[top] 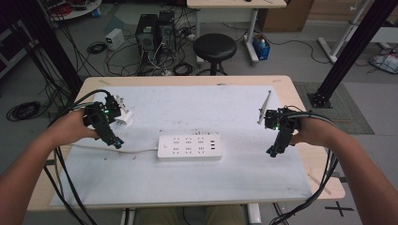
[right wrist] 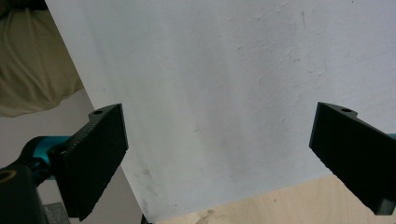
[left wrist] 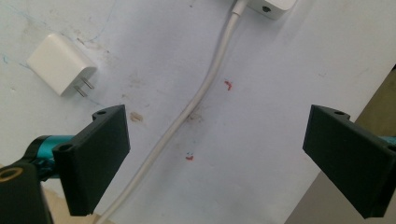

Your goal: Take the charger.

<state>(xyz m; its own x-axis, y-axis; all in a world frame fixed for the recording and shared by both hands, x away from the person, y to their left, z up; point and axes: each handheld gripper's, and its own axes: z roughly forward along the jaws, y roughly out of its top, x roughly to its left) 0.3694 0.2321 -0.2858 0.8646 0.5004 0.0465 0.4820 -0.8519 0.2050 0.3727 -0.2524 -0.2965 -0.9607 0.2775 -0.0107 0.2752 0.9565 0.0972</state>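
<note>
A: What's the setting?

B: From the high view, a lab floor strewn with cables, a black stool (top: 215,48) behind a wooden table (top: 187,80) covered by a white mat (top: 197,183). A white power strip (top: 189,147) lies mid-mat, its cord (top: 112,150) running left. A white charger plug (top: 124,117) sits near the left edge, just beside the left gripper (top: 117,142). The right gripper (top: 272,152) hovers well apart from the strip, near the right edge.

A: And the left gripper view?

B: Its jaws stand wide apart with nothing between the pads. Below them the cord (left wrist: 187,112) crosses the mat; the charger plug (left wrist: 60,69) lies upper left, prongs pointing toward the cord, and a corner of the power strip (left wrist: 273,7) peeks in at the top.

A: The right gripper view?

B: Jaws spread wide too, empty, over bare mat (right wrist: 224,84) and the table edge (right wrist: 280,205).
</note>
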